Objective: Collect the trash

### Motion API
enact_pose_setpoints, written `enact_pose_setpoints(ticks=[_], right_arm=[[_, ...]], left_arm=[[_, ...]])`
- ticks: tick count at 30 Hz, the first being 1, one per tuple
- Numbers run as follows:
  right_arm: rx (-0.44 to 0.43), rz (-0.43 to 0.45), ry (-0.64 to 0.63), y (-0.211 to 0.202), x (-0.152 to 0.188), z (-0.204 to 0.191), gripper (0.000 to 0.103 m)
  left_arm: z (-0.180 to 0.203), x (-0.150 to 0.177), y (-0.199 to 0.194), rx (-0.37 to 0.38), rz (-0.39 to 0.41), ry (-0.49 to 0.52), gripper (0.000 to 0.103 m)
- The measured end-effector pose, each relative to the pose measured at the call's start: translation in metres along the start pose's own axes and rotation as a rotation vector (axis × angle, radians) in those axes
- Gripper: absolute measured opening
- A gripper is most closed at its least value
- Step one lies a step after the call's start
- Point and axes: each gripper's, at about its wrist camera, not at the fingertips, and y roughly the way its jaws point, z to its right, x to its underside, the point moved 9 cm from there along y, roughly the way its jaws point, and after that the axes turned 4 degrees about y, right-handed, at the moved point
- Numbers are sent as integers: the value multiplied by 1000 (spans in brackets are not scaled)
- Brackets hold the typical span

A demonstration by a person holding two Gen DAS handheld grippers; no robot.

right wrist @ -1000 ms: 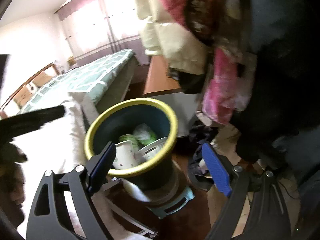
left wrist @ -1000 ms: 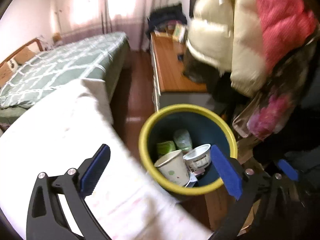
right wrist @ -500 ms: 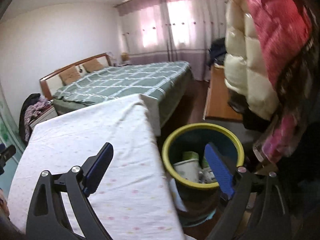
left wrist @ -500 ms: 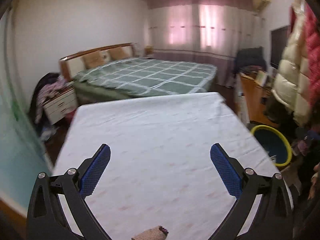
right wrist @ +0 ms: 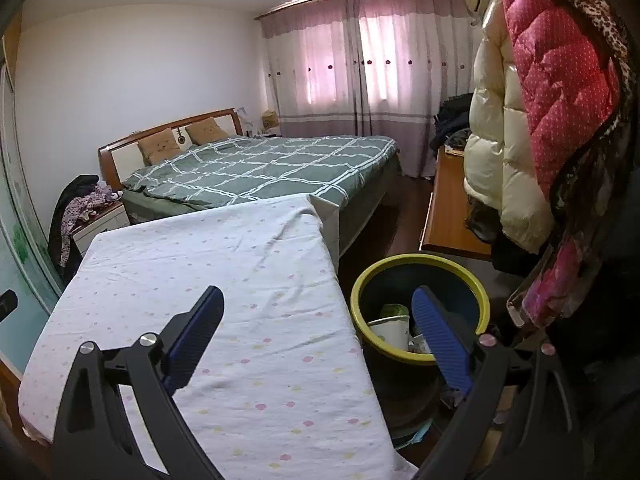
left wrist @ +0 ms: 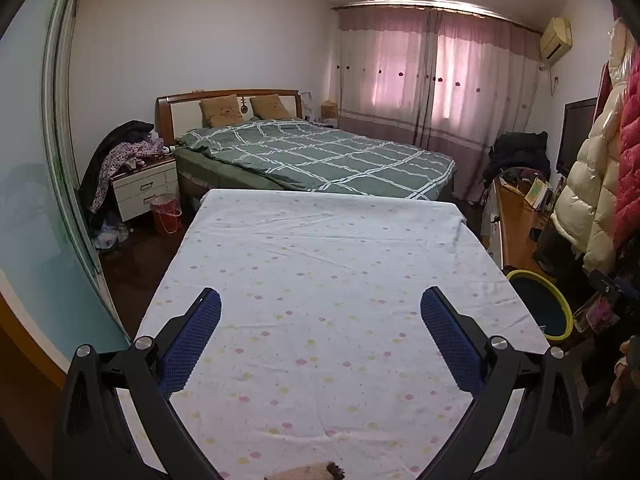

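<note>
A dark blue trash bin with a yellow rim [right wrist: 420, 280] stands on the floor to the right of the table; it also shows in the left wrist view [left wrist: 540, 304]. Inside it lie white paper cups [right wrist: 390, 330] and a green piece of trash [right wrist: 394, 310]. My left gripper [left wrist: 320, 336] is open and empty above the table's white dotted cloth [left wrist: 328, 280]. My right gripper [right wrist: 318, 332] is open and empty over the table's right edge, its right finger in front of the bin.
A bed with a green checked cover [left wrist: 320, 156] stands beyond the table. A wooden cabinet [right wrist: 448, 208] runs along the right wall. Puffy coats [right wrist: 540, 100] hang above the bin. A nightstand [left wrist: 144, 188] and small red bin [left wrist: 166, 218] stand at left.
Both grippers have swung left and back from the bin to face the table. The bin has shifted to the right side of both views. Both stay open.
</note>
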Motion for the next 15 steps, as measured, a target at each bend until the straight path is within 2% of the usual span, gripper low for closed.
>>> enact_pose_setpoints(ticks=[15], right_arm=[[-29, 7, -19, -5, -7, -19, 91]], left_arm=[[-8, 0, -4, -17, 0, -16, 98]])
